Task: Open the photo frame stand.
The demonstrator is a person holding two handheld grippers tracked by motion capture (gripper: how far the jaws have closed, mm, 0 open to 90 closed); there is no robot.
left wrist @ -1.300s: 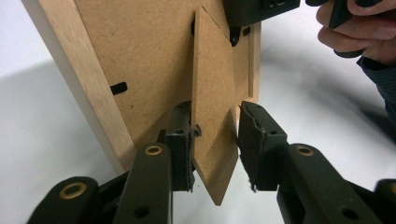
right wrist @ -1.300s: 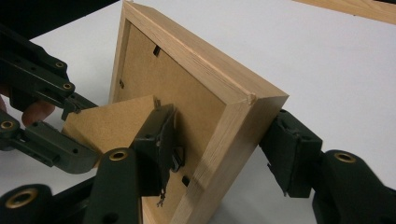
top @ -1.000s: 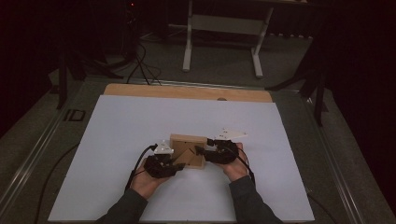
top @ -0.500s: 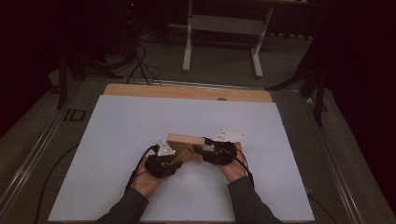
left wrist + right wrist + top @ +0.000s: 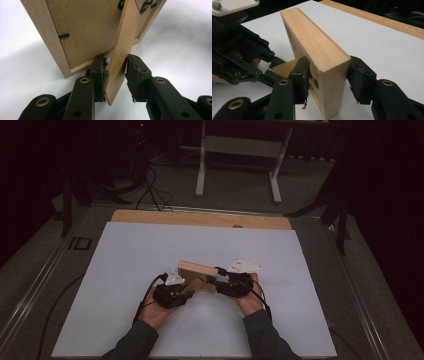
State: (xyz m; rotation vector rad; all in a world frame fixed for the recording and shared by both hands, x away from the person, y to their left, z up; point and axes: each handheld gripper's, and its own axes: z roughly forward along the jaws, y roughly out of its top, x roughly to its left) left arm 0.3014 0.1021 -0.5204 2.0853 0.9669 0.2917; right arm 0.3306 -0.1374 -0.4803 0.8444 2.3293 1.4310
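While the wooden picture frame stands upright mid-table, we steady its edge between the closing jaws of our right gripper; our left gripper straddles the back stand, one pad touching. Propping it remains.

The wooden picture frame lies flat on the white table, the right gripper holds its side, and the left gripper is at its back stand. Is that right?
Not quite: the wooden picture frame stands upright on its edge, as the right gripper view shows. The right gripper does clamp its side, and the left gripper is at its back stand.

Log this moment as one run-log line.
left gripper: astride stand flap | right gripper: closing on picture frame edge | frame upright on table
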